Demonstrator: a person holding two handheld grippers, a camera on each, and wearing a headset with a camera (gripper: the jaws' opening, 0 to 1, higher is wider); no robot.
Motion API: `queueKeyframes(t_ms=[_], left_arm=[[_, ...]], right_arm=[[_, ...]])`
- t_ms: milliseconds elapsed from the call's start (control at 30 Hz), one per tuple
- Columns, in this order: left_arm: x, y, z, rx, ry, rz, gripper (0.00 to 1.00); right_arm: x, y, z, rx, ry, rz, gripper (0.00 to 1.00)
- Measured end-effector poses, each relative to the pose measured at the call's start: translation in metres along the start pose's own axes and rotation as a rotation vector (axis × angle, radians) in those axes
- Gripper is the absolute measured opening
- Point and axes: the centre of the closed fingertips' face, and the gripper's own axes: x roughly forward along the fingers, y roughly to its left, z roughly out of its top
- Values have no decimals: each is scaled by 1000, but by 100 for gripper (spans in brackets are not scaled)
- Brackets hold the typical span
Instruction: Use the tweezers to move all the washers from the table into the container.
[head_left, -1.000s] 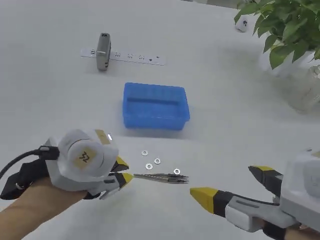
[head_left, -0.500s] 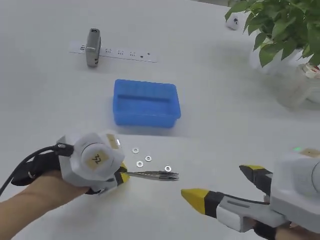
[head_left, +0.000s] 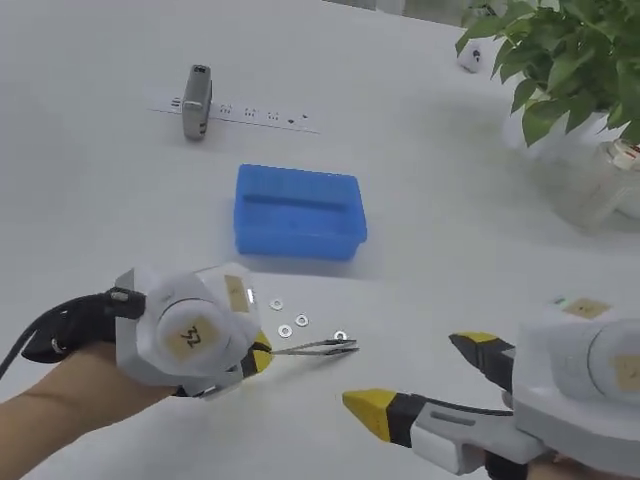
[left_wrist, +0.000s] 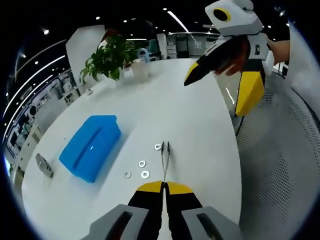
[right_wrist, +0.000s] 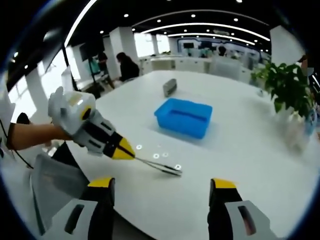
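**While left gripper (head_left: 258, 357) clamps tweezers (head_left: 318, 347), washers (head_left: 285, 330) lie on desk (head_left: 450, 230)**

Head view: four washers loose toward the near edge, blue container (head_left: 298, 212) near them on the far-edge side.
Left gripper view: jaws closed on tweezer handle; tips just beside one washer.
Right gripper view: right gripper (right_wrist: 162, 187) jaws wide apart, empty, by the near edge.

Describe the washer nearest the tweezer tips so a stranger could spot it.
Find the blue container mid-table. Nearer the person lie four washers; the target washer lies farthest right, apart from the other three, beside the tips of the tweezers in the left gripper.
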Motion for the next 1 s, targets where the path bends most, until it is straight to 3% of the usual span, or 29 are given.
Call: queueKeyframes(t_ms=[100,233,300,433,567,667,1000], left_arm=[[-14,-6,10,-3,-15,-1,0],[-28,-12,23,-23,-55,6,0],[-36,-15,29,-24,-70,8,0],[-49,-22,38,9,-87,13,0],[-55,-28,38,50,-70,-8,0],[-59,-32,35,90,-44,-31,0],[-69,-37,33,151,-7,-95,0]], right_arm=[[9,13,-2,-83,27,54,68],[27,31,-10,-162,75,142,50],[36,36,-13,-225,96,143,47],[47,57,-14,-331,108,201,35],[58,73,-11,-431,110,263,27],[66,86,-8,-548,114,325,19],[80,103,-7,-673,127,398,6]])
